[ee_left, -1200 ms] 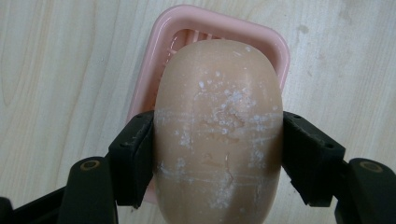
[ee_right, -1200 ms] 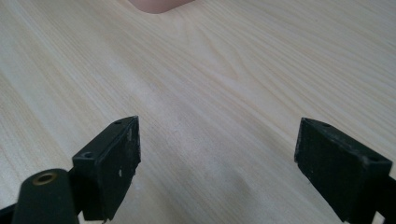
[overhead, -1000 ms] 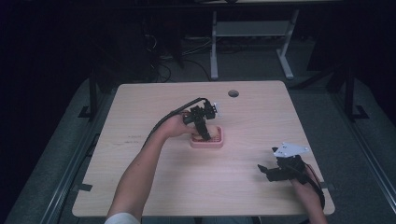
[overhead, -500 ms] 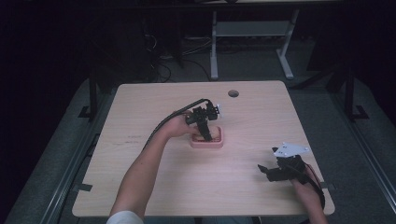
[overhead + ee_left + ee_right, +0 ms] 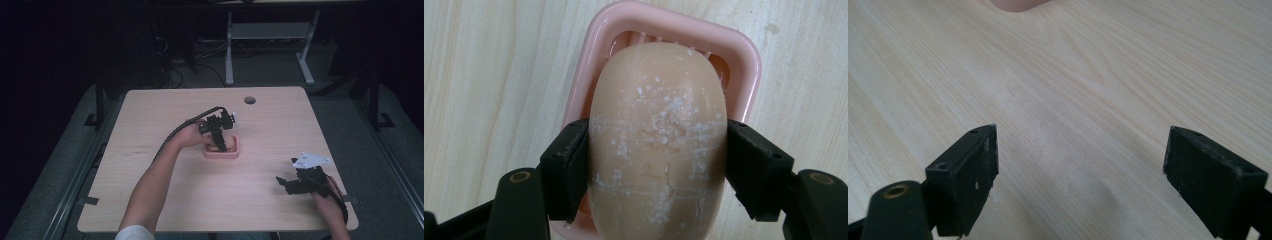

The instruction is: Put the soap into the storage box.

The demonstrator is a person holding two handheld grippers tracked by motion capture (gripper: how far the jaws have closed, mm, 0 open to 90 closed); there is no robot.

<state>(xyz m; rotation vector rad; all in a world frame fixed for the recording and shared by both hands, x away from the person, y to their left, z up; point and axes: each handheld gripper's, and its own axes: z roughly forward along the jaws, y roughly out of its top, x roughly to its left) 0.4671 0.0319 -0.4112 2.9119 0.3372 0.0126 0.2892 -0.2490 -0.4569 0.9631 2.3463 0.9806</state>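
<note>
A pale peach bar of soap [image 5: 658, 140], scuffed with white flecks, is clamped between the two black jaws of my left gripper [image 5: 658, 165]. It hangs just over a pink soap dish [image 5: 744, 60]; whether it touches the dish I cannot tell. In the high view the left gripper [image 5: 218, 142] points down into the pink dish [image 5: 234, 152] near the table's middle. My right gripper [image 5: 284, 182] rests low at the table's front right, and in the right gripper view its jaws [image 5: 1080, 175] stand wide open over bare wood with nothing between them.
The light wooden table [image 5: 150, 115] has a round cable hole [image 5: 249, 100] near its far edge. A pink corner of the dish [image 5: 1015, 5] peeks in at the top of the right gripper view. Dark floor, cables and a white desk frame [image 5: 270, 35] lie beyond.
My left gripper with the soap has shifted slightly over the dish. The right hand has kept still.
</note>
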